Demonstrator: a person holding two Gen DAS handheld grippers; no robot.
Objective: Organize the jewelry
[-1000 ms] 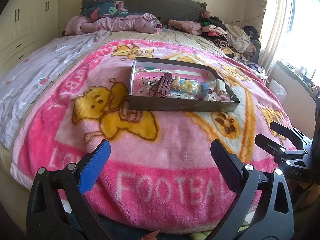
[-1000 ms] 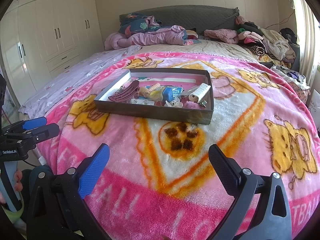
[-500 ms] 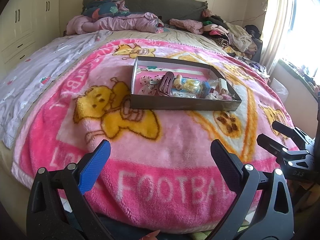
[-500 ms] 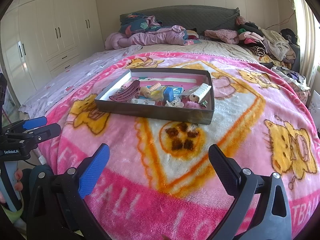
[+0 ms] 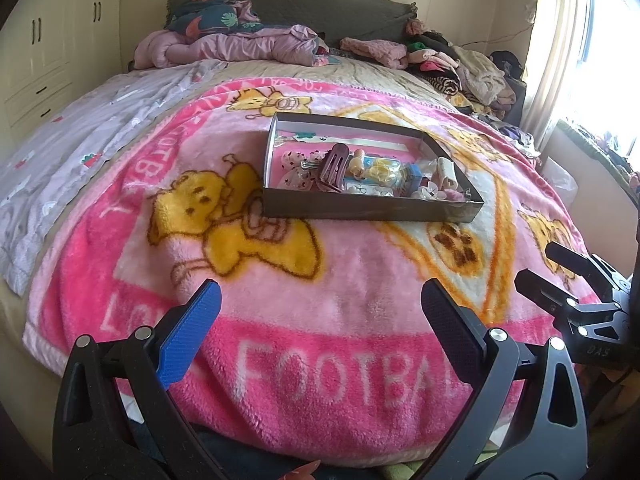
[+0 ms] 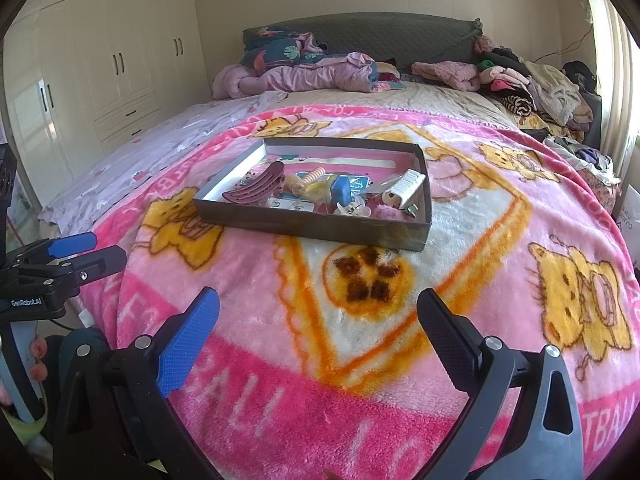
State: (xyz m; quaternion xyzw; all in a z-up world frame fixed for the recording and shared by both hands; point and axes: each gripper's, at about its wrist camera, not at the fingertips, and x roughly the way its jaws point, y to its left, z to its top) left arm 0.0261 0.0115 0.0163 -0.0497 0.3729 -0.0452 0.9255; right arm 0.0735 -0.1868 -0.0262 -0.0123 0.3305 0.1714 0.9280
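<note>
A shallow dark cardboard tray point(image 5: 368, 213) point(image 6: 312, 229) lies on the pink blanket in the middle of the bed. It holds a maroon hair claw point(image 5: 334, 167) point(image 6: 256, 188), a white hair clip point(image 6: 404, 190), a blue box point(image 6: 342, 191), yellow and small pale trinkets. My left gripper point(image 5: 320, 300) is open and empty, above the blanket's near edge, well short of the tray. My right gripper point(image 6: 318, 308) is open and empty, also short of the tray. Each gripper shows at the side of the other's view: the right gripper point(image 5: 560, 268), the left gripper point(image 6: 104, 252).
The pink cartoon blanket point(image 5: 280, 320) covers the bed. Rumpled bedding point(image 5: 240, 46) and a pile of clothes point(image 5: 472, 68) lie at the headboard. White wardrobes point(image 6: 120, 60) stand at left, a bright window with a curtain point(image 5: 560, 40) at right.
Both views have shifted slightly; the tray sits marginally closer and more centred. Both grippers stay open and empty.
</note>
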